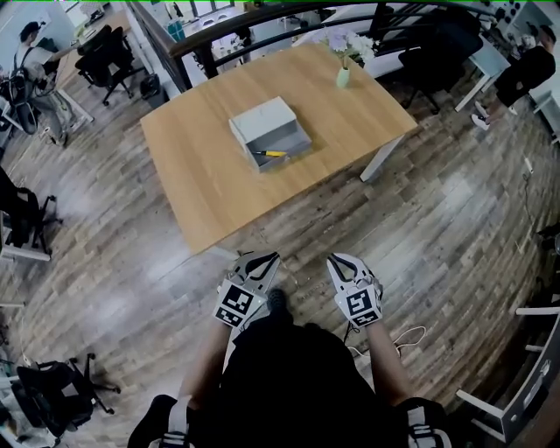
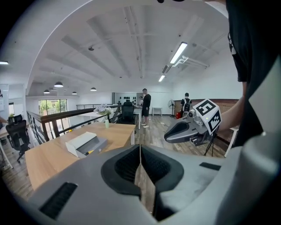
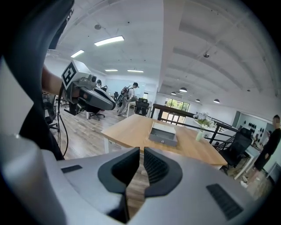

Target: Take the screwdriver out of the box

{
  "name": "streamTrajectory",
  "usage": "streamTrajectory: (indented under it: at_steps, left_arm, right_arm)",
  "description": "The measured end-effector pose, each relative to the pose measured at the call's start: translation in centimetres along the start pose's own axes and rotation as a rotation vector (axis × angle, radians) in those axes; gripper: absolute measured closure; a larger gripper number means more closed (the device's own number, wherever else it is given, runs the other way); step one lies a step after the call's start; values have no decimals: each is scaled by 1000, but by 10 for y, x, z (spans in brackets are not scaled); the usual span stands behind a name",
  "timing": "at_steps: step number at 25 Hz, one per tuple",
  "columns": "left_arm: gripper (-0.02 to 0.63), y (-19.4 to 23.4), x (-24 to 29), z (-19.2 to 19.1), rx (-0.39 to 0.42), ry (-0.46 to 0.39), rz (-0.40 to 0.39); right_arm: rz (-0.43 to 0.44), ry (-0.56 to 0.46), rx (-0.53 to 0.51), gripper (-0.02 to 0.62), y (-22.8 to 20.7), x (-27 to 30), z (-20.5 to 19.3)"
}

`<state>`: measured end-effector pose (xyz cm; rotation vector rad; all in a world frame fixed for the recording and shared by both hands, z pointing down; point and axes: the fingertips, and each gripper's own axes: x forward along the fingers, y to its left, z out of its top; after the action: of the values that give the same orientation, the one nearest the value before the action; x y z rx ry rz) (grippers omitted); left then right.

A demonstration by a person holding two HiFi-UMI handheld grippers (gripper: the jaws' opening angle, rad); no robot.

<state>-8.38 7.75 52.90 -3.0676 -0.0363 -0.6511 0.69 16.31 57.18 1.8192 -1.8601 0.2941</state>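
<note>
A grey box [image 1: 269, 130] stands on the wooden table [image 1: 201, 175] with its drawer pulled open toward me. A yellow-handled screwdriver [image 1: 271, 153] lies in the drawer; in the left gripper view the screwdriver [image 2: 91, 151] shows as a small yellow spot in the box [image 2: 83, 143]. Both grippers hang close to my body, well short of the table. My left gripper [image 1: 265, 259] is shut with nothing in it, its pads [image 2: 127, 165] pressed together. My right gripper [image 1: 339, 261] is also shut and holds nothing. The right gripper view shows the box [image 3: 163, 134] front, with the screwdriver hidden.
A small vase of flowers [image 1: 344, 74] stands at the table's far right corner. A strip of wooden floor [image 1: 394, 219] lies between me and the table. Office chairs [image 1: 105, 57], a dark railing [image 1: 262, 22] and people stand beyond it. A white cable [image 1: 404, 337] lies by my right foot.
</note>
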Motion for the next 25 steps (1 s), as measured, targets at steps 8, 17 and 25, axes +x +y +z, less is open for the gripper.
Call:
streamTrajectory:
  at_steps: [8,17,25]
  left_arm:
    - [578,36,0,-6,0,1,-8]
    - [578,75,-16,-16,-23,-5,31]
    - [578,97,-33,-24,-37,-12,63]
  right_arm:
    - [-7,2,2,549,1,33,14]
    - [24,-8,-29,549,10,71,41]
    - [49,-13,-53,549,27,88,54]
